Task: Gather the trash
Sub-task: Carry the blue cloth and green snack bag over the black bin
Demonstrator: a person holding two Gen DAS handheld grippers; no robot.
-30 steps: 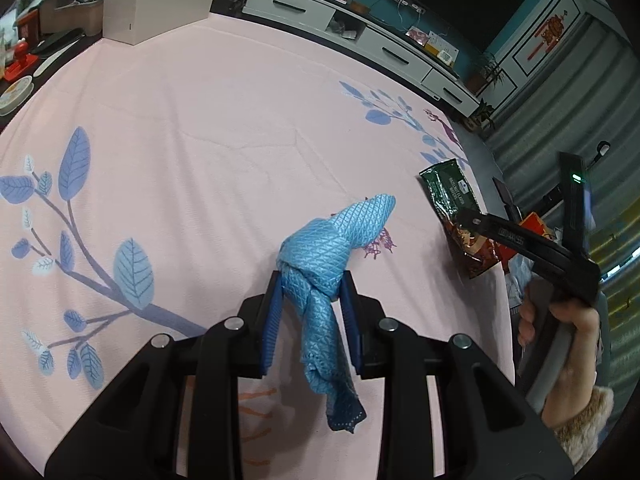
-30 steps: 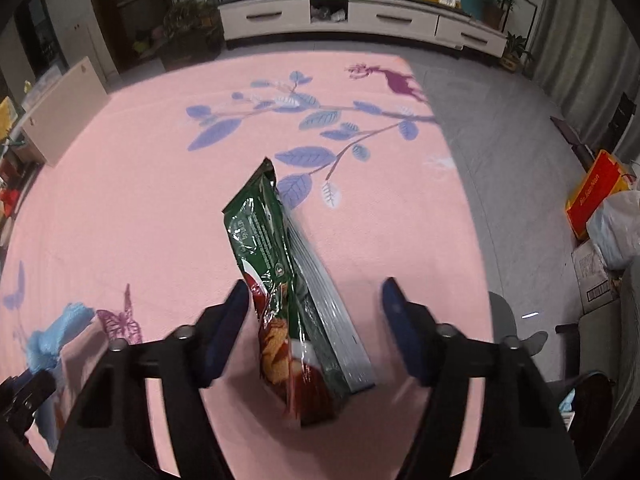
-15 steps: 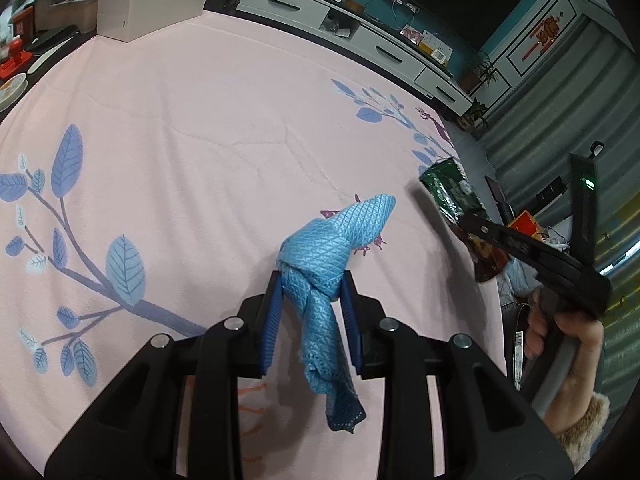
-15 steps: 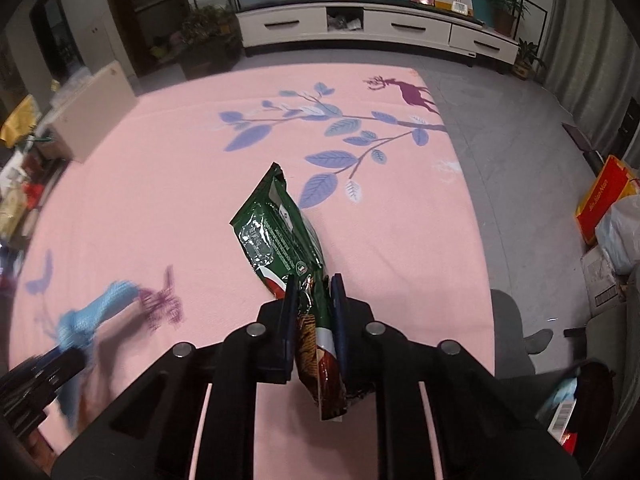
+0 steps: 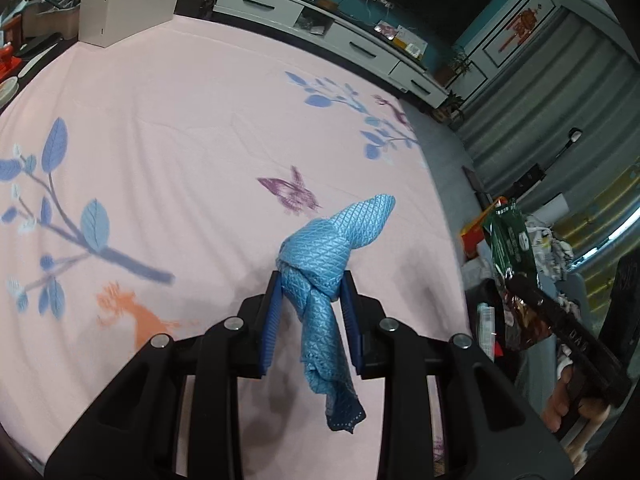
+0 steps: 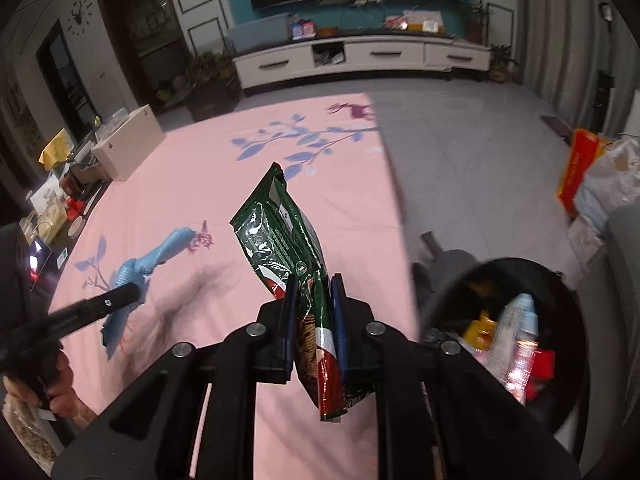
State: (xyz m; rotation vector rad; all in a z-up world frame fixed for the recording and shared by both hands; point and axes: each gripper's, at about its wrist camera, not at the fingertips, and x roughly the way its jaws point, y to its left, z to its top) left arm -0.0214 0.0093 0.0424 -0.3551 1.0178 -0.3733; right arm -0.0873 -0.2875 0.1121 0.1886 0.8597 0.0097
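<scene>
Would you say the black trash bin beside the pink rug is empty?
No. The black trash bin already holds several wrappers and a plastic bottle, seen through its open top.

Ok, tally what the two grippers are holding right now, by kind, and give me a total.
Blue cloths: 1, the knotted blue cloth in the left gripper.
Snack bags: 1, the green snack bag in the right gripper.
Total: 2 held items.

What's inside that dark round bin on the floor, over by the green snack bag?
The bin already holds trash: a yellow wrapper, a pale blue-capped bottle and red packaging. Its near wall and the blur hide whatever lies deeper.
</scene>
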